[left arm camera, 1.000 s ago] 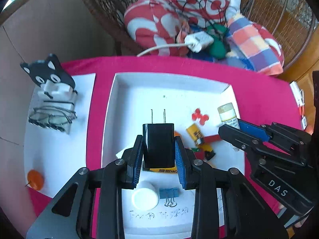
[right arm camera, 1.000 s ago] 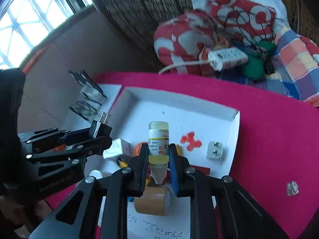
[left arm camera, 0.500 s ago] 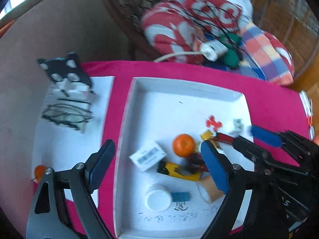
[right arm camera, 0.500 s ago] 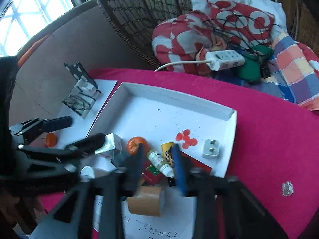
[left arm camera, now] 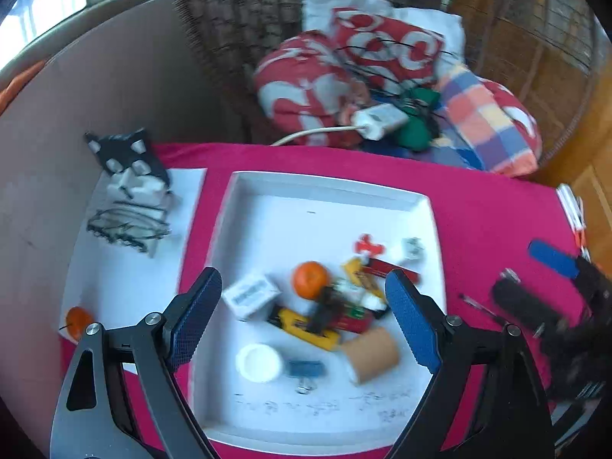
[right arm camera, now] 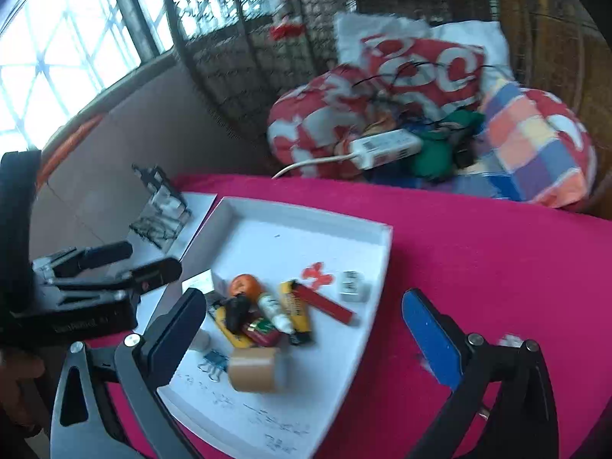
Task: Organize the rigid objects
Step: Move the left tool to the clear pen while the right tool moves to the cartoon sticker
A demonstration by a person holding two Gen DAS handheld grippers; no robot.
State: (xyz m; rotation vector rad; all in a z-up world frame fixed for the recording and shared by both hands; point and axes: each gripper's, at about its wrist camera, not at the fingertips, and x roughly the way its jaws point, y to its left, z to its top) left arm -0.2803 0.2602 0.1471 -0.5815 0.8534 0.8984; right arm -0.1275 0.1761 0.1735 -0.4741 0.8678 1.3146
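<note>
A white tray (left arm camera: pixel 325 191) on the pink table holds a pile of small things. The black charger (left arm camera: pixel 325 311) lies on that pile beside an orange (left arm camera: pixel 310 279). A small yellow-labelled bottle (right arm camera: pixel 273 308) lies there too, next to a red lighter (right arm camera: pixel 327 304) and a brown tape roll (right arm camera: pixel 254 369). My left gripper (left arm camera: pixel 302 281) hovers above the tray, open and holding nothing. My right gripper (right arm camera: pixel 304 298) hangs over the tray's right side, its jaws still opening with nothing between the pads.
A cat-shaped stand with glasses (left arm camera: pixel 126 199) sits on white paper left of the tray, with a small orange ball (left arm camera: pixel 76 319) nearer me. Cushions and a power strip (left arm camera: pixel 378 118) fill the wicker chair behind. Pens (left arm camera: pixel 573 214) lie at the table's right edge.
The left gripper let go of the black charger and the right let go of the bottle; both things now lie in the tray. Both grippers opened wide and drew up and back.
</note>
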